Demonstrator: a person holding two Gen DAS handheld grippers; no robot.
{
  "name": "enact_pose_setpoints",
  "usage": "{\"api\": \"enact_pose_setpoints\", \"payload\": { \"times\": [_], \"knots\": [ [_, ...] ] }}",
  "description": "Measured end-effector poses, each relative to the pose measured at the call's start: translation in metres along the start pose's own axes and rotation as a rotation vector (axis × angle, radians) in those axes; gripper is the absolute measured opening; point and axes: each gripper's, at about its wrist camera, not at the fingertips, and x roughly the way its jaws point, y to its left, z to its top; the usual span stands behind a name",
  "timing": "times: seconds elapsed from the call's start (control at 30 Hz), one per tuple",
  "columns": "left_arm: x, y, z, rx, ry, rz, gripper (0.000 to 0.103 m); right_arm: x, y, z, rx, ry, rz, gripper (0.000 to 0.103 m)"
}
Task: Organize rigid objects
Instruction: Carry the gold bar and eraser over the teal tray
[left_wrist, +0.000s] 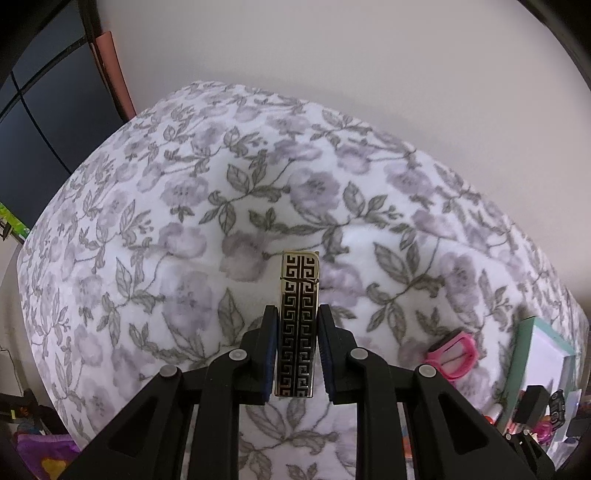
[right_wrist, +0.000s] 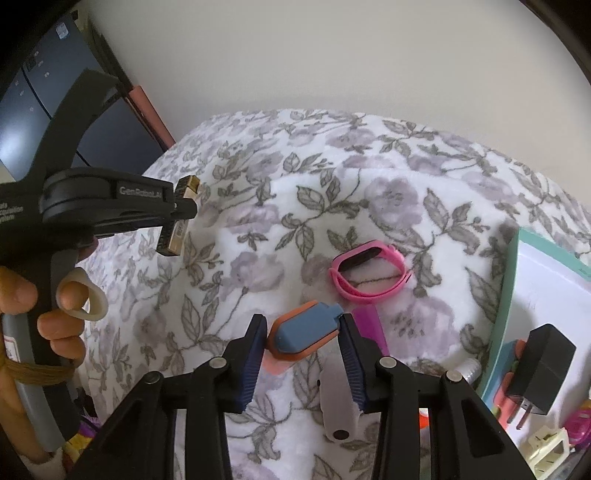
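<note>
My left gripper (left_wrist: 297, 311) is shut on a gold and black lighter (left_wrist: 299, 291) with a Greek-key pattern, held upright above the floral blanket (left_wrist: 184, 229). The right wrist view shows that same left gripper (right_wrist: 183, 212) from the side, with the lighter (right_wrist: 173, 240) lifted off the bed and a hand (right_wrist: 55, 317) on the handle. My right gripper (right_wrist: 302, 319) has a blue and orange oblong object (right_wrist: 303, 334) wedged slantwise between its pads, both ends touching them.
On the blanket lie a pink wristband (right_wrist: 369, 275), a magenta strip (right_wrist: 365, 325) and a pale grey piece (right_wrist: 336, 406) under my right finger. A teal-rimmed white tray (right_wrist: 500, 314) at the right holds a black plug adapter (right_wrist: 539, 369) and small items. A wall is behind.
</note>
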Motion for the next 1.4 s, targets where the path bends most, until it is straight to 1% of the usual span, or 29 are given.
{"api": "enact_pose_setpoints", "payload": {
  "times": [0.27,0.43,0.6,0.77,0.97,1.13,1.2,1.33,1.4],
  "knots": [
    [-0.024,-0.004,0.003,0.004,-0.062,-0.025,0.022,-0.040,-0.005,0.010,0.005,-0.097,-0.011,0.042],
    [-0.044,-0.014,0.004,0.024,-0.111,-0.060,0.022,-0.066,-0.016,0.011,0.018,-0.153,-0.035,0.042],
    [-0.060,-0.034,0.001,0.062,-0.148,-0.099,0.022,-0.096,-0.047,0.007,0.081,-0.208,-0.082,0.042],
    [-0.067,-0.065,-0.008,0.126,-0.144,-0.157,0.022,-0.119,-0.085,-0.003,0.155,-0.233,-0.156,0.042],
    [-0.078,-0.118,-0.030,0.255,-0.150,-0.199,0.022,-0.141,-0.123,-0.016,0.234,-0.253,-0.220,0.042],
    [-0.086,-0.170,-0.060,0.394,-0.143,-0.255,0.022,-0.155,-0.153,-0.032,0.299,-0.253,-0.292,0.042],
    [-0.090,-0.194,-0.077,0.466,-0.146,-0.278,0.022,-0.162,-0.166,-0.039,0.325,-0.251,-0.329,0.042],
    [-0.091,-0.238,-0.115,0.599,-0.131,-0.334,0.022,-0.176,-0.187,-0.052,0.378,-0.271,-0.349,0.042],
    [-0.088,-0.254,-0.131,0.648,-0.121,-0.341,0.022,-0.180,-0.194,-0.057,0.394,-0.273,-0.374,0.042]
  ]
}}
